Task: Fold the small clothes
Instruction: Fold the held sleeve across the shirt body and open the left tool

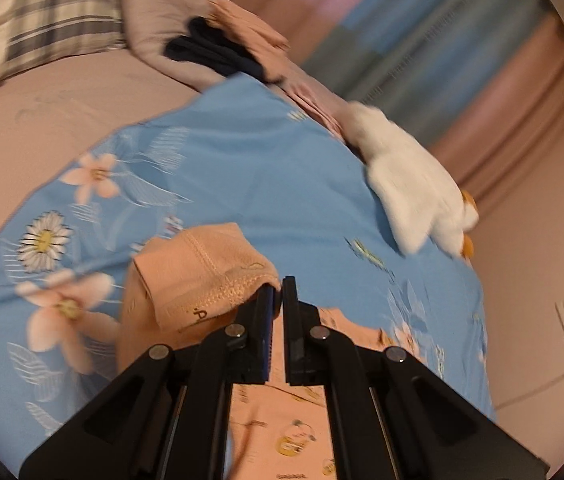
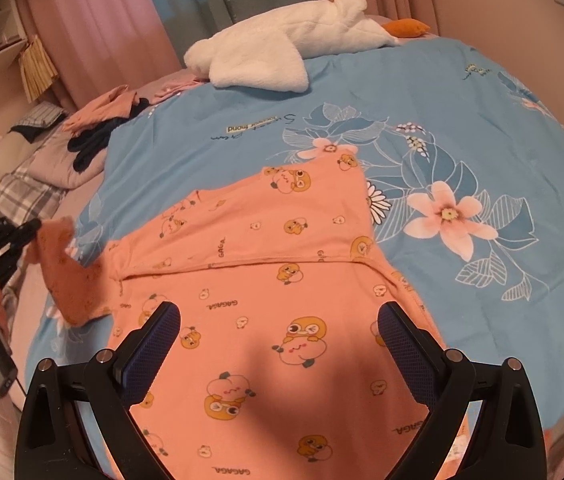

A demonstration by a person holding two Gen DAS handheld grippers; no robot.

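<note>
A small orange garment (image 2: 265, 288) with cartoon duck prints lies on the blue floral bedspread (image 2: 482, 160). One sleeve lies folded across its upper part. My left gripper (image 1: 279, 294) is shut on the hem of the other sleeve (image 1: 209, 276) and holds it lifted off the bed; it shows at the left edge of the right wrist view (image 2: 35, 226), holding the sleeve (image 2: 65, 268). My right gripper (image 2: 277, 320) is open and empty, hovering over the garment's body.
A white plush goose (image 2: 282, 48) lies at the far side of the bed, also in the left wrist view (image 1: 410, 188). A pile of dark and peach clothes (image 2: 97, 128) and a plaid pillow (image 1: 53, 16) lie beyond the bedspread. Curtains hang behind.
</note>
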